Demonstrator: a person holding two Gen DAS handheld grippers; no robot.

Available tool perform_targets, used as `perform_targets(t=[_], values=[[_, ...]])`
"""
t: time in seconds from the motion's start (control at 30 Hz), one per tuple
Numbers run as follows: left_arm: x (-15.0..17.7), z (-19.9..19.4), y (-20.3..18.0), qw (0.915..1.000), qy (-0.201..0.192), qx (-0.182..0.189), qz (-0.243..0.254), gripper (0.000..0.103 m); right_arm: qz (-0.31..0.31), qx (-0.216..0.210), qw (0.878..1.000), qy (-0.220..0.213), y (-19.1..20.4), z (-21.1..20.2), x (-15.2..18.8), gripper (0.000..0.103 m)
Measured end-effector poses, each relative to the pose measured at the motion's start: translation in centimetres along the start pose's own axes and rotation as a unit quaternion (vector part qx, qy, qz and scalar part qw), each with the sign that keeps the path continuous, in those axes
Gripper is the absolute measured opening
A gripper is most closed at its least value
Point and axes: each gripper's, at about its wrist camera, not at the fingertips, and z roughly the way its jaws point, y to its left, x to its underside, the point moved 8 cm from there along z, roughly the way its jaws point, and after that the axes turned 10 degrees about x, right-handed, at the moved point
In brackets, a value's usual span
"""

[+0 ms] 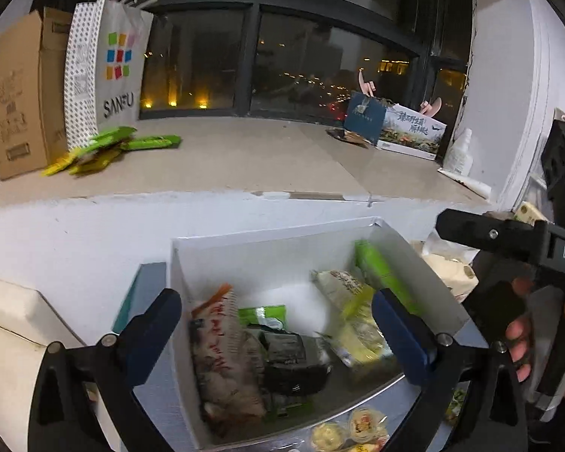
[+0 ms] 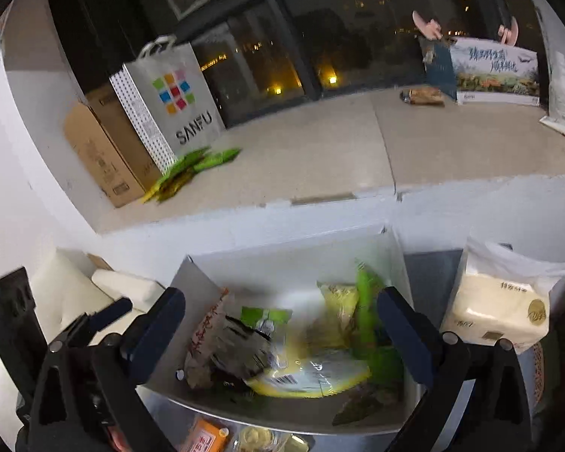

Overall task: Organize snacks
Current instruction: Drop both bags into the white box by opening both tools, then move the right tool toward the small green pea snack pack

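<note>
A: Left gripper?

B: Jaws spread wide, nothing between the pads, touching nothing. It hangs above the white box, pointing down into it.

A: Right gripper?

B: Same: jaws wide apart, empty, over the same box. From the left wrist view it shows at the right edge, with the person's hand on its grip.

A: Box contents?

B: A heap of snack packets. A wrinkled packet with red writing at the left, a dark packet in the middle, a pale yellow packet leaning on a bright green one at the right wall. Some detail is blurred.

A: Outside the box?

B: Small round cups in front of it, at the near edge. More green packets lie well apart on the window ledge, beside a white shopping bag and a cardboard carton. A pack of tissues sits just right of the box.
</note>
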Motion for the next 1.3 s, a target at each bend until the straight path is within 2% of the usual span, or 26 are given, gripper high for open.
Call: perform_targets(t=[0.2, 0.43, 0.5, 0.6, 0.7, 0.83, 0.9, 1.13, 1.3], values=[[-0.7, -2.7, -0.7, 0.9998, -0.021, -0.004, 0.005, 0.103, -0.028, 0.012, 0.999, -0.02, 1.0, -1.6, 0.2, 0.103], [-0.2, -8.6, -3.2, 0.9978, -0.06, 0.003, 0.028, 0.103, -0.027, -0.018, 0.996, -0.086, 2.8, -6.5, 0.7, 0.103], [0.8, -10.6, -4.2, 0.997, -0.068, 0.019, 0.032, 0.103, -0.044, -0.027, 0.995, -0.089, 3.4, -8.1, 1.5, 0.103], [2.8, -13.8, -5.6, 0.996, -0.076, 0.019, 0.044, 0.103, -0.068, -0.037, 0.992, -0.101, 4.1, -11.2, 3.7, 0.103], [5.1, -16.4, -6.9, 0.9949, -0.084, 0.021, 0.052, 0.103, -0.094, -0.016, 0.988, -0.122, 4.2, -14.3, 6.0, 0.103], [8.7, -18.8, -7.9, 0.9954, -0.077, 0.045, 0.036, 0.103, -0.115, 0.0, 0.984, -0.139, 3.9, -18.0, 9.6, 0.103], [10.6, -20.0, -7.9, 0.9954, -0.084, 0.042, 0.017, 0.103, -0.133, 0.01, 0.981, -0.14, 3.7, -19.8, 11.7, 0.103], [17.0, -21.5, -8.5, 0.997, -0.053, 0.054, -0.015, 0.103, -0.137, 0.033, 0.98, -0.141, 1.6, -23.8, 18.8, 0.103], [18.1, -21.8, -9.0, 0.9978, -0.049, 0.045, -0.003, 0.103, -0.134, 0.063, 0.981, -0.126, -0.8, -24.5, 22.8, 0.103]])
